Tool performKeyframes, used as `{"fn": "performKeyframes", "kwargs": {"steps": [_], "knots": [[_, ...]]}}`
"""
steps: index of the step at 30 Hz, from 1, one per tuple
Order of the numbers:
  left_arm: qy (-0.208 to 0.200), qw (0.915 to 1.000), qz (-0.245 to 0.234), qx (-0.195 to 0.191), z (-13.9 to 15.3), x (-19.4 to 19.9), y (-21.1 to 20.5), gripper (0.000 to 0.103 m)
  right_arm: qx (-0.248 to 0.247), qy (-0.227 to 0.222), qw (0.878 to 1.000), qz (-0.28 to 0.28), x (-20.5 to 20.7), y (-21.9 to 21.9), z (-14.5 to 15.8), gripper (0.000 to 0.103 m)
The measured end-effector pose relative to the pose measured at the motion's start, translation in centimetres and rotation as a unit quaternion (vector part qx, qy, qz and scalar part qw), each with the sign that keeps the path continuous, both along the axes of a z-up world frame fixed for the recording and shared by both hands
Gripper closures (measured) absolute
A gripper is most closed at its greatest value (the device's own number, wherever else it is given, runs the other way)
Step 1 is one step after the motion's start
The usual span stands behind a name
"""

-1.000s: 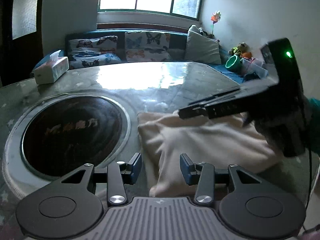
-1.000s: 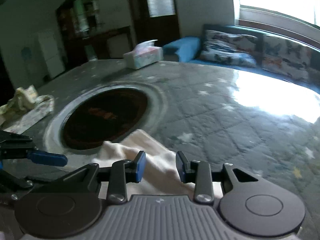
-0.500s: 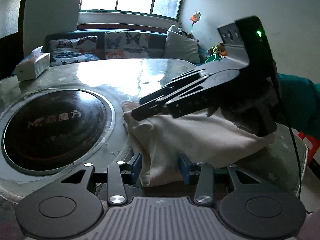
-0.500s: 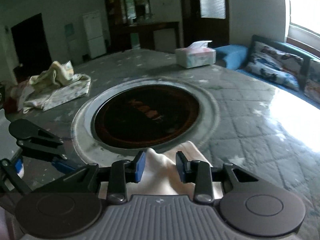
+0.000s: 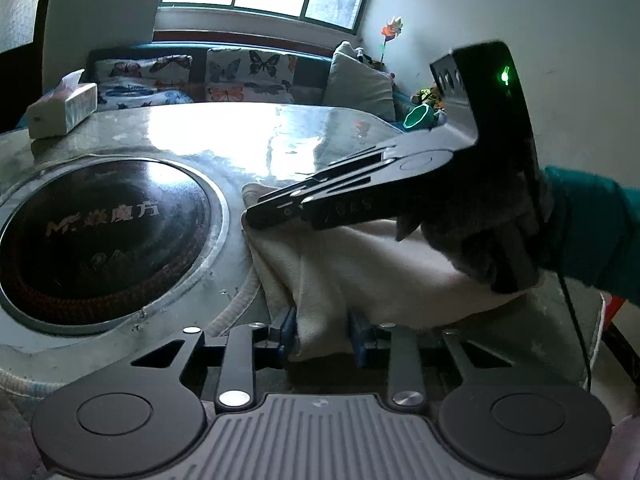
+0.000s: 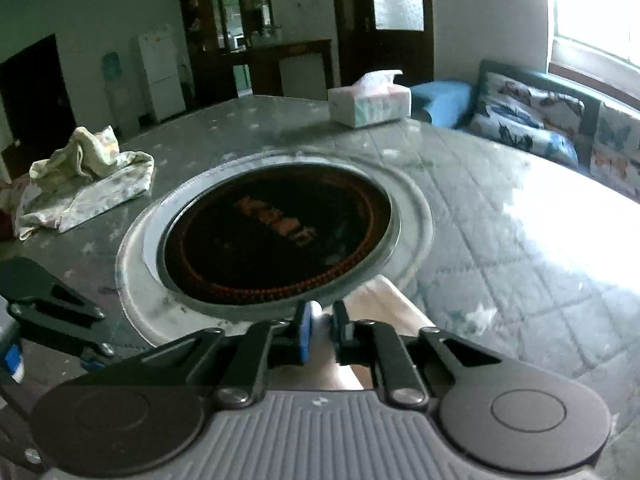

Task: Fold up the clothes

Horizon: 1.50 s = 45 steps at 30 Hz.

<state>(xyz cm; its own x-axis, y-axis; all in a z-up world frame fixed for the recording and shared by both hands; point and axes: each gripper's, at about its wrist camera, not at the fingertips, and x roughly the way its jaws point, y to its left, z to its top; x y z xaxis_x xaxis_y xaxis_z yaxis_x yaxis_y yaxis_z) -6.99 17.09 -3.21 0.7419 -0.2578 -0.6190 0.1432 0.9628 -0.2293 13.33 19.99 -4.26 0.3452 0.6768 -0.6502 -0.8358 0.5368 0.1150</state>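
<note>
Left wrist view: the cream garment (image 5: 360, 276) is seen lying partly folded on the grey table (image 5: 224, 136), just beside the rim of the round dark hob (image 5: 100, 236). A near corner of it is bracketed by the left gripper (image 5: 323, 334), whose fingers stand spread on either side of the cloth without yet pinching it. The right gripper (image 5: 256, 216) is laid across the far edge of the garment. The fabric is judged soft, light and limp; it would best be taken at corners or along a folded edge, since a grip in the middle would only bunch it. Compared with a second ago, the left gripper has been brought forward until the cloth lies between its fingers.

Right wrist view: the right gripper (image 6: 320, 330) is shown with its fingers pressed close together on a ridge of the cream garment (image 6: 384, 304), at the rim of the hob (image 6: 276, 236). Half a second ago these fingers were still apart. A crumpled patterned cloth (image 6: 84, 180) and a tissue box (image 6: 370, 102) lie well apart.
</note>
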Motion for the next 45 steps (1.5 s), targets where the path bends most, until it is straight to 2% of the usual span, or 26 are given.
{"fn": "performKeyframes", "kwargs": {"steps": [4,8,11,18,22,26,30,33,35,36,37,38,39,42,45], "knots": [[-0.003,1.0000,0.001,0.007,1.0,-0.1,0.2,0.070,0.046,0.028,0.997,-0.046,0.2,-2.5,1.6,0.084],[-0.026,0.9996,0.005,0.009,2.9,0.5,0.1,0.072,0.043,0.007,0.995,-0.088,-1.7,-6.6,3.0,0.084],[-0.036,0.9993,-0.005,0.007,3.8,1.7,-0.6,0.073,0.034,0.011,0.991,-0.125,-2.7,-9.9,2.9,0.084],[-0.010,0.9995,-0.029,0.012,2.7,6.6,-2.9,0.073,0.022,0.031,0.975,-0.217,-3.2,-15.6,0.8,0.084],[0.003,0.9992,-0.029,0.028,2.2,8.8,-3.8,0.073,0.036,0.023,0.973,-0.228,-3.5,-17.4,1.4,0.084],[0.008,0.9996,-0.003,0.028,2.1,10.9,-3.2,0.072,0.055,0.019,0.969,-0.239,-2.4,-18.5,2.5,0.080],[0.026,0.9989,0.004,0.038,1.8,12.9,-3.3,0.070,0.076,0.048,0.968,-0.233,-0.3,-17.9,2.4,0.076],[0.039,0.9980,-0.003,0.049,1.3,14.0,-3.6,0.070,0.057,0.060,0.969,-0.231,1.4,-16.8,1.8,0.076],[0.046,0.9974,-0.011,0.055,1.0,14.6,-3.8,0.073,0.045,0.077,0.968,-0.234,2.3,-16.3,1.2,0.076],[0.042,0.9973,-0.012,0.060,0.8,14.6,-3.9,0.082,0.039,0.086,0.969,-0.230,2.5,-15.9,0.8,0.076],[0.038,0.9972,-0.009,0.064,0.9,14.5,-3.9,0.087,0.039,0.079,0.969,-0.230,2.3,-15.8,0.8,0.078],[0.034,0.9975,-0.006,0.062,0.9,14.4,-4.0,0.091,0.038,0.072,0.970,-0.230,2.2,-15.6,0.9,0.090],[0.025,0.9979,-0.003,0.060,1.1,14.2,-3.9,0.094,0.038,0.065,0.970,-0.229,2.0,-15.5,0.9,0.095],[-0.001,0.9975,0.013,0.069,1.2,13.8,-3.9,0.100,0.037,0.043,0.972,-0.229,1.6,-15.0,0.9,0.098],[0.001,0.9969,0.025,0.075,0.7,14.1,-4.1,0.100,0.035,0.023,0.973,-0.228,1.1,-14.6,0.9,0.097]]}}
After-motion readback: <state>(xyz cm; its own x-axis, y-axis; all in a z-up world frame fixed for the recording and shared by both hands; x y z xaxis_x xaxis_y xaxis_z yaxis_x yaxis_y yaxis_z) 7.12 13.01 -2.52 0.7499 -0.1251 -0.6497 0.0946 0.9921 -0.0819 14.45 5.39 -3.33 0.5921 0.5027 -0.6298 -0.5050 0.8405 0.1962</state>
